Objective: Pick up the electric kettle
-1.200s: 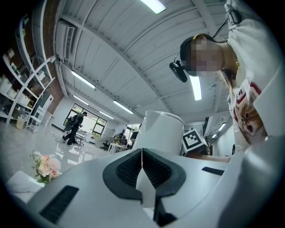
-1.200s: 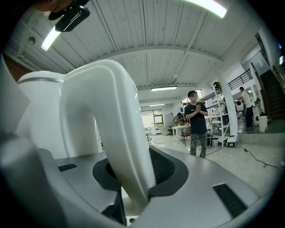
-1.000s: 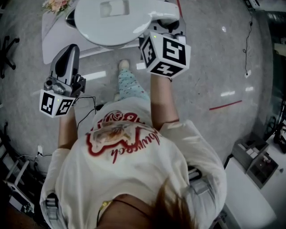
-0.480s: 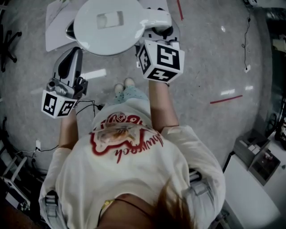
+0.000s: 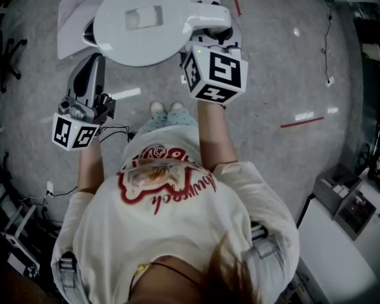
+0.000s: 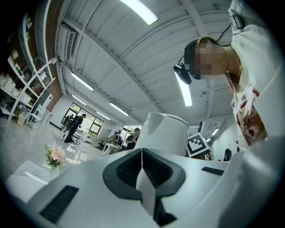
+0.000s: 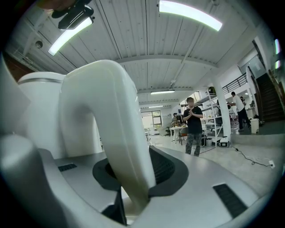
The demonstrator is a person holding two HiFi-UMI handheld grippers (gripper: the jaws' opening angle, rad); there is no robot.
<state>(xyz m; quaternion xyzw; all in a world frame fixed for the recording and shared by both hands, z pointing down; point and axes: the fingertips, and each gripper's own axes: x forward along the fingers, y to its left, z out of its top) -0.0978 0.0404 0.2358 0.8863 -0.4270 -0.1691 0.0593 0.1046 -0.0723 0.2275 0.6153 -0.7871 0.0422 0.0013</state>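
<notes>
A: Right gripper [image 5: 210,34]?
B: Jaws pinching the curved handle of the white plastic electric kettle [image 5: 139,29], held over the grey floor [image 5: 273,89].
A: Left gripper [image 5: 91,66]?
B: Jaws pressed together, empty, near the kettle.

Grey speckled floor [image 5: 279,89]; red tape strip [image 5: 303,122] on it at right. White table [image 5: 68,35] at top left. Pink flowers [image 6: 54,155] low left in left gripper view. Shelves [image 6: 20,89] along left wall. Long ceiling lights [image 7: 189,13]. Person in dark top [image 7: 194,126] standing near desks, hands together.
</notes>
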